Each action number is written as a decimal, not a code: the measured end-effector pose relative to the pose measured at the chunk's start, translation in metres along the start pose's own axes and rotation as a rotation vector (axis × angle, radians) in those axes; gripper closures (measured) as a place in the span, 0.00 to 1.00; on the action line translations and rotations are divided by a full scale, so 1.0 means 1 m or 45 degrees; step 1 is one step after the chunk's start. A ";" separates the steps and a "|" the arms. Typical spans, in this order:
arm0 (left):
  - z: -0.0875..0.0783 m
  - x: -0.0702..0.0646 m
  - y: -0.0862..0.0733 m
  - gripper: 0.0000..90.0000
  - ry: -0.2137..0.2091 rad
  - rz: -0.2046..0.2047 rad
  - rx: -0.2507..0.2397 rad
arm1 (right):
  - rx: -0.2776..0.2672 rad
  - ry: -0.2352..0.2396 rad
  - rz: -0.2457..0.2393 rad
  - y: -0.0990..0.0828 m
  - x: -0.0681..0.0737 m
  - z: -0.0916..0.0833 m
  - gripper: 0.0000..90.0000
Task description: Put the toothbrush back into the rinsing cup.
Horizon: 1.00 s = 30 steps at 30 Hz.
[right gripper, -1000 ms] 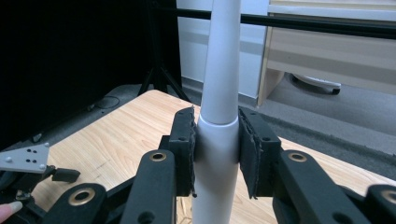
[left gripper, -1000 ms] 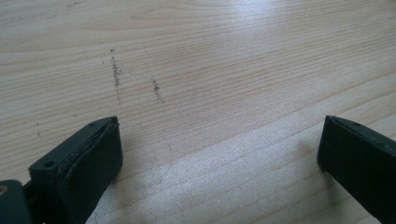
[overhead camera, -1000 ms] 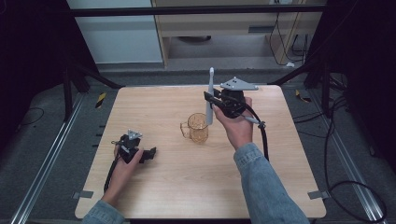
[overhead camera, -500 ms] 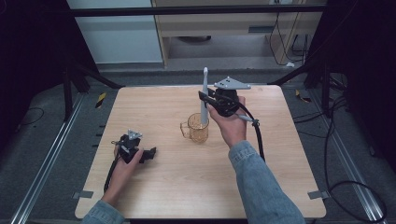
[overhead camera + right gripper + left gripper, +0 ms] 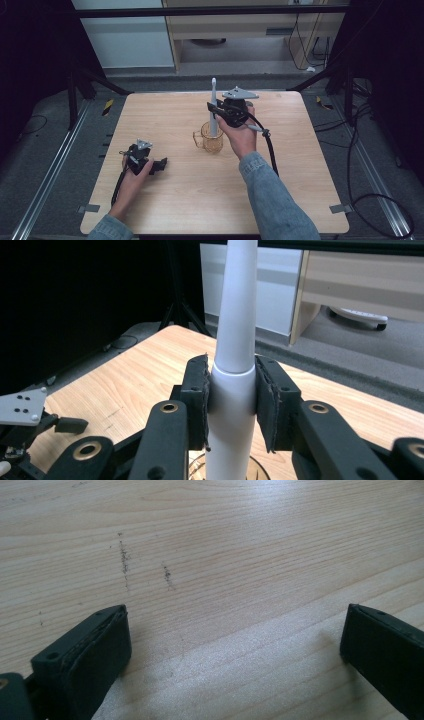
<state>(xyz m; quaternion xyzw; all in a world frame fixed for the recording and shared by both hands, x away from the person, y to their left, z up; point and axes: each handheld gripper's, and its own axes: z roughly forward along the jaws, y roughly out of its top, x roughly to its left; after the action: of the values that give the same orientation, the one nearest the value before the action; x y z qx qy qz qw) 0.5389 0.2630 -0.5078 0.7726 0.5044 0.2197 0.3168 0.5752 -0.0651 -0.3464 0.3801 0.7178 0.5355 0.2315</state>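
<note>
Two grippers were in play. Left gripper (image 5: 162,163) lay low on the wooden table (image 5: 165,210) at the left, jaws wide apart with bare wood between them in the left gripper view, holding nothing. At mid-table stood a clear amber glass mug (image 5: 211,137), handle toward the left. Right gripper (image 5: 212,107) was just above the mug, jaws clamped on a white electric toothbrush (image 5: 213,107) at the collar where the fat body meets the thin neck; right gripper view showed both pads pressed flat on that collar (image 5: 231,385). Toothbrush stood upright, brush head up, lower end inside or just over the mug mouth; could not tell if it touched the bottom. Handling, as a judgement: toothbrush looked rigid, smooth plastic, moderately weighty at the base, so likely slippery in the pads; grip at the thick body below the collar seemed safest. Mug looked fragile and light enough to tip if the base knocked the rim.
</note>
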 end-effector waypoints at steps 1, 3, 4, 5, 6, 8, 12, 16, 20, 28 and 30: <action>0.000 0.000 0.000 0.00 0.001 0.001 0.002 | 0.002 0.000 -0.002 -0.001 0.000 0.002 0.76; 0.000 0.000 0.000 0.00 0.000 0.000 0.000 | 0.018 0.002 -0.001 -0.003 0.001 0.005 0.76; 0.000 0.000 0.000 0.00 0.001 0.001 0.002 | 0.014 0.003 -0.004 -0.004 0.001 0.006 0.76; 0.000 0.000 0.000 0.00 0.000 0.000 0.000 | 0.017 0.003 -0.004 -0.005 0.002 0.007 0.76; 0.000 0.000 0.000 0.00 0.000 0.000 0.000 | 0.019 0.004 -0.004 -0.005 0.002 0.008 0.76; 0.000 0.000 0.000 0.00 -0.001 0.000 -0.001 | 0.028 0.005 -0.011 -0.006 0.003 0.010 0.76; 0.000 0.000 0.000 0.00 -0.002 0.002 0.000 | 0.048 0.004 -0.016 -0.010 0.003 0.014 0.76; 0.000 0.000 0.000 0.00 -0.001 0.002 0.002 | 0.063 0.004 -0.018 -0.013 0.004 0.016 0.76; 0.000 0.000 0.000 0.00 -0.002 0.002 -0.001 | 0.075 0.002 -0.016 -0.018 0.004 0.018 0.76; 0.000 0.000 0.000 0.00 -0.002 0.003 0.002 | 0.099 0.004 -0.014 -0.026 0.004 0.022 0.76; 0.000 0.000 0.000 0.00 -0.003 0.003 0.000 | 0.099 0.002 -0.014 -0.026 0.004 0.023 0.76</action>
<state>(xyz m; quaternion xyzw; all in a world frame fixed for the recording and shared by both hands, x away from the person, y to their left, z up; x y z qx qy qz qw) 0.5390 0.2631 -0.5078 0.7733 0.5032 0.2193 0.3172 0.5819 -0.0522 -0.3781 0.3842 0.7403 0.5063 0.2189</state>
